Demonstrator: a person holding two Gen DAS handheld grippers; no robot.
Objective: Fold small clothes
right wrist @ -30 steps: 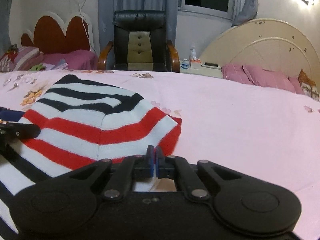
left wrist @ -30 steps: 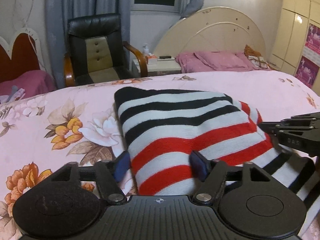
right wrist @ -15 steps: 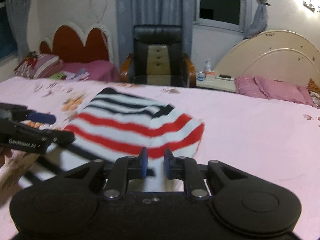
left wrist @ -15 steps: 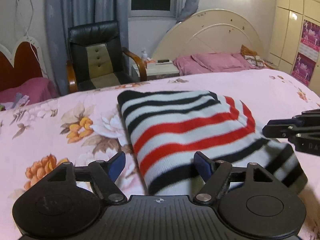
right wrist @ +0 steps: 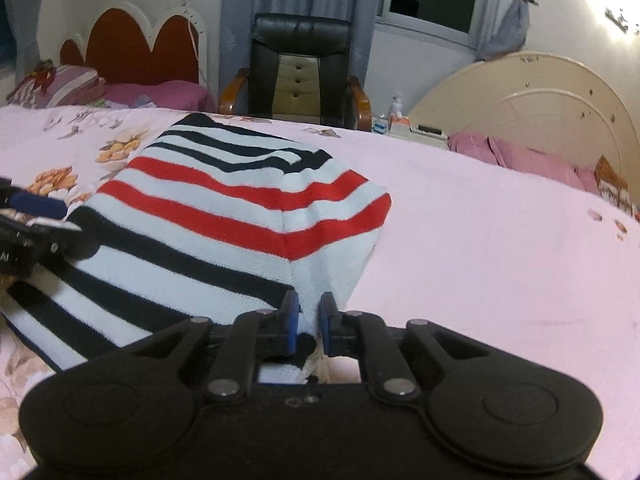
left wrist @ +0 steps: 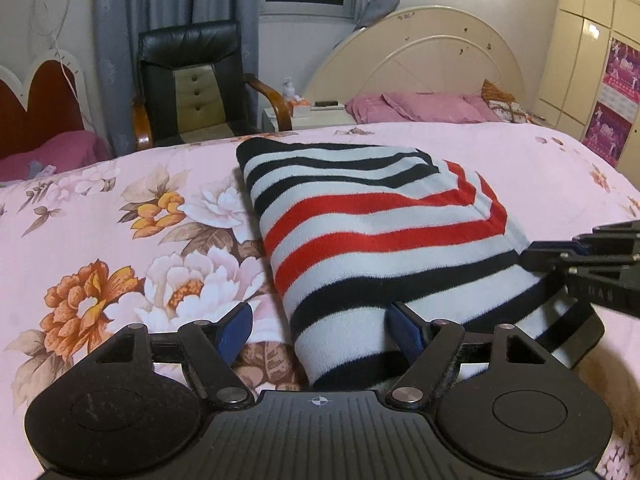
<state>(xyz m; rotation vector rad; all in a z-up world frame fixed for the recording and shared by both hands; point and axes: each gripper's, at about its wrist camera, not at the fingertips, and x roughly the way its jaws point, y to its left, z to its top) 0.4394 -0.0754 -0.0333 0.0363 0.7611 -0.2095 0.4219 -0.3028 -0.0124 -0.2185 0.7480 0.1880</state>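
A folded striped garment (left wrist: 372, 224) in white, black and red lies on the pink floral bed; it also shows in the right wrist view (right wrist: 224, 224). My left gripper (left wrist: 320, 330) is open, its jaws wide apart around the garment's near left corner, with the right pad against the cloth. My right gripper (right wrist: 306, 322) has its jaws slightly parted with the garment's near right edge between the pads. Each gripper shows at the edge of the other's view.
The pink bedspread (right wrist: 500, 248) stretches to the right with bare room. A black chair (left wrist: 188, 84), a nightstand (left wrist: 308, 114) with small items and a cream headboard (left wrist: 424, 60) stand beyond the bed. A red headboard (right wrist: 140, 48) is at the far left.
The right gripper went from shut to slightly parted on the garment's edge. Both grippers pulled back toward the near edge, so more black stripes show. The left gripper stayed open.
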